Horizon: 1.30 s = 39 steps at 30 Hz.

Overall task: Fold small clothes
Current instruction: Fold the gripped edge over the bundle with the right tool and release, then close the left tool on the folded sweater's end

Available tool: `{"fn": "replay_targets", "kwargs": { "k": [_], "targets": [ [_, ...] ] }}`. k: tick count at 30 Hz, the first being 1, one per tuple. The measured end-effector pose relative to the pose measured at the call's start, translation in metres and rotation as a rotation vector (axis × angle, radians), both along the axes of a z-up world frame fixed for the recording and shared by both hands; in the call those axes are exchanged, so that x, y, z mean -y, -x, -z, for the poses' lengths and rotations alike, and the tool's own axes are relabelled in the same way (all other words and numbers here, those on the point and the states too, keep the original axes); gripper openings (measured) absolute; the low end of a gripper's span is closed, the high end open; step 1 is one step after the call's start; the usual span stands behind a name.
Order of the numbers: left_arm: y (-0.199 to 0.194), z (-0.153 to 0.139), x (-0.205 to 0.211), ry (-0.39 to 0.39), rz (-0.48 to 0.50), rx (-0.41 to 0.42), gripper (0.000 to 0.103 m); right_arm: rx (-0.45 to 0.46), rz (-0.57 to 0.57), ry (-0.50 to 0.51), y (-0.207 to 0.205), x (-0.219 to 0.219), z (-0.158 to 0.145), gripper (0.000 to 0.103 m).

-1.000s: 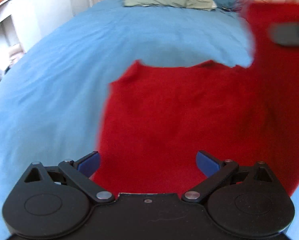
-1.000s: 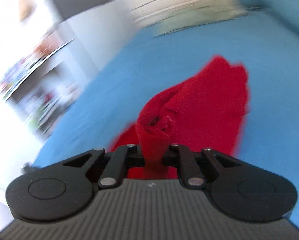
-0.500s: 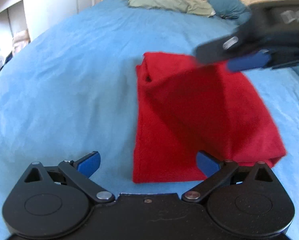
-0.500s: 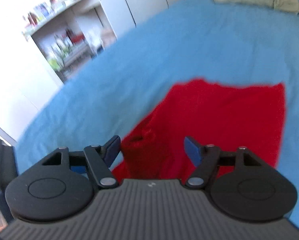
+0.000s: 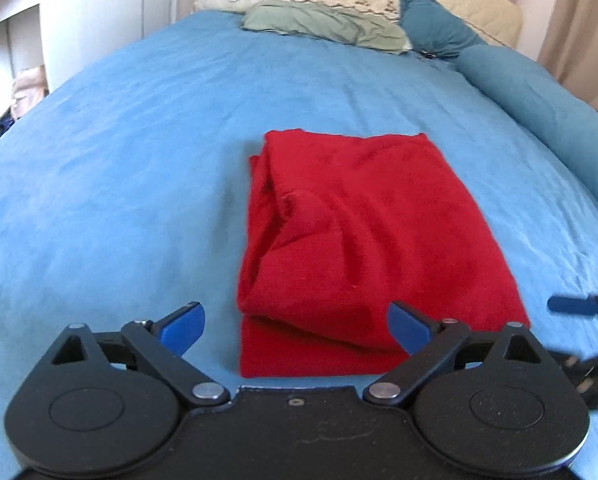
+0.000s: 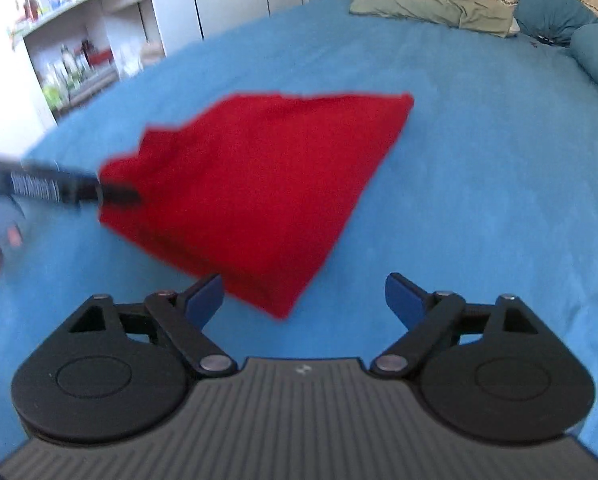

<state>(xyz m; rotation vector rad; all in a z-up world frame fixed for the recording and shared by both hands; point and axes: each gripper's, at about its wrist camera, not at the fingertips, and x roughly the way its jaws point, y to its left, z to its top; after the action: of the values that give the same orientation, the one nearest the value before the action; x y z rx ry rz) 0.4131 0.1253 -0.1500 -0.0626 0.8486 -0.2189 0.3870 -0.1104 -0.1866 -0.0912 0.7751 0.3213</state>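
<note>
The red garment (image 5: 363, 240) lies folded in a rough rectangle on the blue bedspread (image 5: 139, 160), well short of the green pillow (image 5: 323, 26). The right gripper (image 6: 303, 296) has just been opening; nothing sits between its jaws. The left gripper (image 5: 295, 326) stands apart, empty. At most 1 tidying fold seems left.

The red cloth (image 5: 363, 232) looks soft, matt and fleecy. The bed (image 5: 139, 168) wears a smooth, matt blue cover with fine creases. Each hand-held gripper (image 6: 304, 296) is matt black plastic with bright metal pivot pins and blue pads (image 6: 205, 296).
</note>
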Motion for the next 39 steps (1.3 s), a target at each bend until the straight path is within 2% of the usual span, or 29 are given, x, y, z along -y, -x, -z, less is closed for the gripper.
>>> {"fn": "replay_targets", "kwargs": {
  "k": [3, 6, 7, 8, 9, 11, 14, 16, 18, 21, 25, 27, 28, 30, 32, 34, 36, 37, 39],
  "targets": [
    [0.001, -0.001, -0.006, -0.003, -0.024, 0.006, 0.099, 0.027, 0.028, 0.015, -0.001, -0.008, 0.014, 0.088],
    [0.003, -0.005, -0.011, 0.009, -0.045, 0.017, 0.099, 0.085, 0.105, 0.026, -0.005, -0.009, 0.014, 0.07],
    [0.003, -0.007, -0.012, 0.014, -0.051, 0.021, 0.099, 0.104, 0.137, 0.025, -0.005, -0.007, 0.012, 0.057],
    [0.002, -0.008, -0.014, 0.017, -0.06, 0.025, 0.1, 0.113, 0.161, 0.016, -0.006, -0.001, 0.009, 0.036],
    [0.001, -0.009, -0.015, 0.016, -0.066, 0.025, 0.1, 0.111, 0.176, -0.003, -0.004, 0.005, 0.007, 0.032],
    [-0.002, -0.005, -0.017, -0.007, -0.082, 0.015, 0.1, 0.104, 0.191, 0.056, -0.002, 0.005, 0.008, 0.027],
    [-0.002, 0.011, -0.022, -0.058, -0.119, -0.032, 0.099, 0.086, 0.162, 0.084, -0.001, 0.006, 0.017, 0.026],
    [0.002, 0.024, -0.024, -0.061, -0.104, -0.07, 0.099, 0.088, 0.134, 0.11, 0.0, 0.001, 0.019, 0.026],
    [0.011, 0.034, -0.022, -0.081, -0.082, -0.079, 0.099, 0.079, 0.115, 0.138, -0.001, -0.003, 0.024, 0.026],
    [0.017, 0.034, -0.019, -0.113, -0.073, -0.062, 0.1, 0.064, 0.106, 0.117, -0.005, 0.0, 0.029, 0.027],
    [0.013, 0.026, -0.017, -0.106, -0.081, -0.086, 0.1, 0.043, 0.068, 0.086, -0.007, 0.008, 0.018, 0.039],
    [0.016, 0.013, -0.017, -0.1, -0.074, -0.079, 0.1, 0.035, 0.053, 0.065, -0.002, 0.016, 0.01, 0.05],
    [0.017, 0.006, -0.016, -0.1, -0.066, -0.067, 0.1, 0.043, 0.049, 0.06, 0.002, 0.021, 0.004, 0.06],
    [0.019, -0.014, -0.014, -0.106, -0.047, -0.043, 0.1, 0.061, 0.036, 0.048, 0.009, 0.029, -0.01, 0.068],
    [0.015, -0.038, -0.013, -0.114, -0.023, -0.016, 0.103, 0.073, 0.032, 0.036, 0.011, 0.038, -0.028, 0.091],
    [0.009, -0.058, -0.011, -0.132, -0.005, 0.003, 0.103, 0.088, 0.028, 0.009, 0.008, 0.046, -0.047, 0.103],
    [0.0, -0.071, -0.008, -0.156, 0.018, -0.008, 0.103, 0.077, 0.035, -0.017, -0.002, 0.053, -0.067, 0.103],
    [-0.007, -0.074, -0.007, -0.156, 0.034, -0.021, 0.103, 0.043, 0.034, -0.04, -0.012, 0.056, -0.075, 0.103],
    [-0.027, -0.074, -0.007, -0.131, 0.063, -0.068, 0.103, -0.009, 0.055, -0.097, -0.031, 0.063, -0.085, 0.103]
  ]
}}
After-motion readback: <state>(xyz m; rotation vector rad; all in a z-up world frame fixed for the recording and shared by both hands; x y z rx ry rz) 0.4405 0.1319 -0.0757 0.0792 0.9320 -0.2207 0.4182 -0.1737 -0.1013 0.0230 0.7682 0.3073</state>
